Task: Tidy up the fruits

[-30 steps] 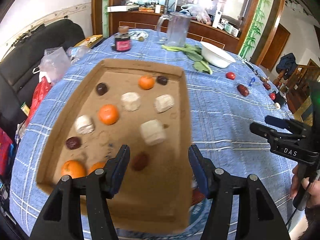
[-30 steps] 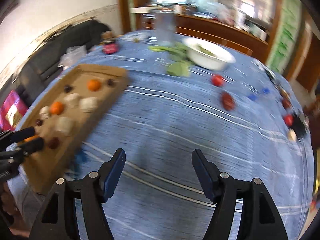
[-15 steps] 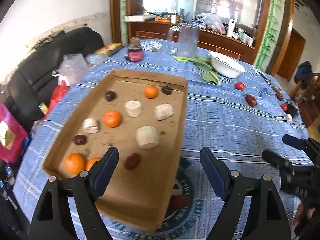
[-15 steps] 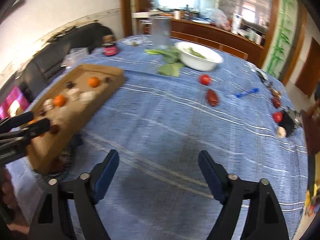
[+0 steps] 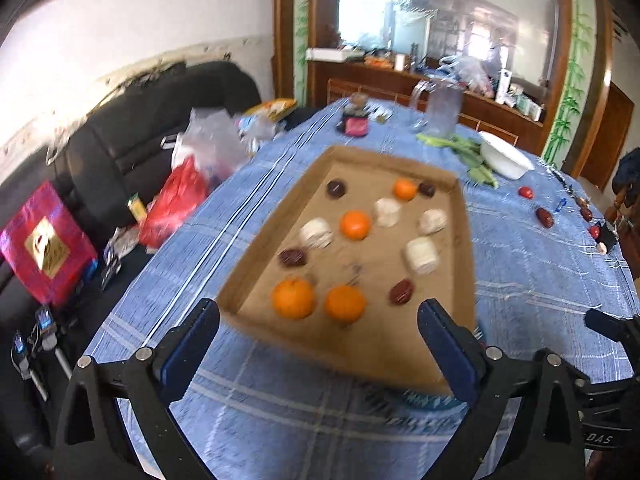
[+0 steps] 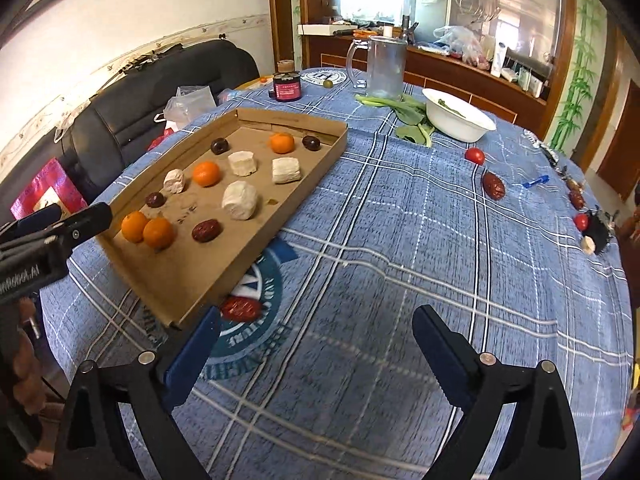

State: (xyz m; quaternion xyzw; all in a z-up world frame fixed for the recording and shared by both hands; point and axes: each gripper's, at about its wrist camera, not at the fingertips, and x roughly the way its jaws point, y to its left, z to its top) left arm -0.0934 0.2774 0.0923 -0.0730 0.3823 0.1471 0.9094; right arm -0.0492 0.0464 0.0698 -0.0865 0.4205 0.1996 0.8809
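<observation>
A brown cardboard tray (image 5: pixel 256 264) (image 6: pixel 316 176) lies on the blue checked tablecloth. It holds several oranges (image 5: pixel 293 298) (image 6: pixel 206 173), dark red dates (image 5: pixel 401 291) (image 6: pixel 206 230) and white chunks (image 5: pixel 421 256) (image 6: pixel 240 201). My left gripper (image 5: pixel 318 330) is open and empty, above the tray's near edge. My right gripper (image 6: pixel 316 330) is open and empty over the cloth, right of the tray. A red date (image 6: pixel 240 308) lies on the cloth by the tray's near corner. A tomato (image 6: pixel 475 156) and another date (image 6: pixel 493 185) lie loose further right.
A white bowl (image 6: pixel 460 120) with greens (image 6: pixel 408 120), a clear jug (image 6: pixel 386 66) and a dark jar (image 6: pixel 286 87) stand at the table's far side. Small red fruits (image 6: pixel 581 221) lie near the right edge. A black sofa (image 5: pixel 132 148) with bags is left.
Both grippers have pulled back and risen, away from the tray. The left gripper's jaws have opened wider. The tray and fruit have not moved.
</observation>
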